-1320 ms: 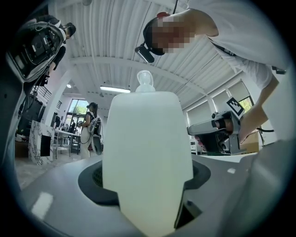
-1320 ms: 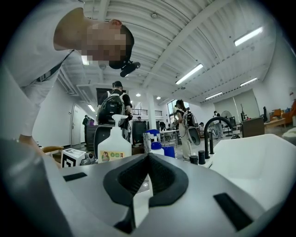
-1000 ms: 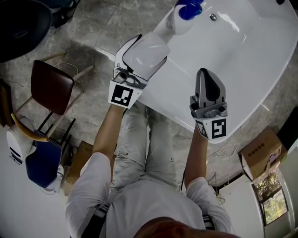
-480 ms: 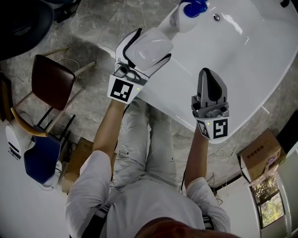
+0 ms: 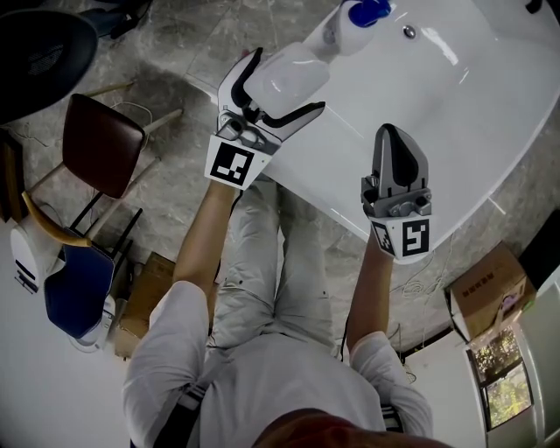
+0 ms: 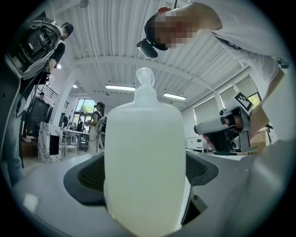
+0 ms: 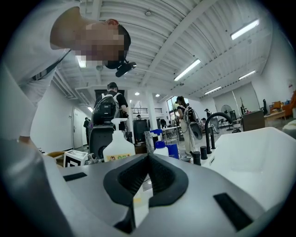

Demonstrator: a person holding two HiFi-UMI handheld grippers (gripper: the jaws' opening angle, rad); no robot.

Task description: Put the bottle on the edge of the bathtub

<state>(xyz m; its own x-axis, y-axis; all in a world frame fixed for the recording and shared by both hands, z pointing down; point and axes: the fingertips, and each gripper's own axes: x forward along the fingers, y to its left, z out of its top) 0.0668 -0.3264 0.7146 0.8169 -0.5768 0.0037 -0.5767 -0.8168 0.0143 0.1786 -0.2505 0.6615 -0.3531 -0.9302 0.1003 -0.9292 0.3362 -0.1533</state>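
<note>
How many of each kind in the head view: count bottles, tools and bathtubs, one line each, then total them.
Bottles: 2, the white bottle and the blue-capped bottle
Tools: 2, the left tool and the right tool
Bathtubs: 1, the bathtub
Total: 5

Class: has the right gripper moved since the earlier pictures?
No. The right gripper keeps its place over the near rim of the bathtub.
</note>
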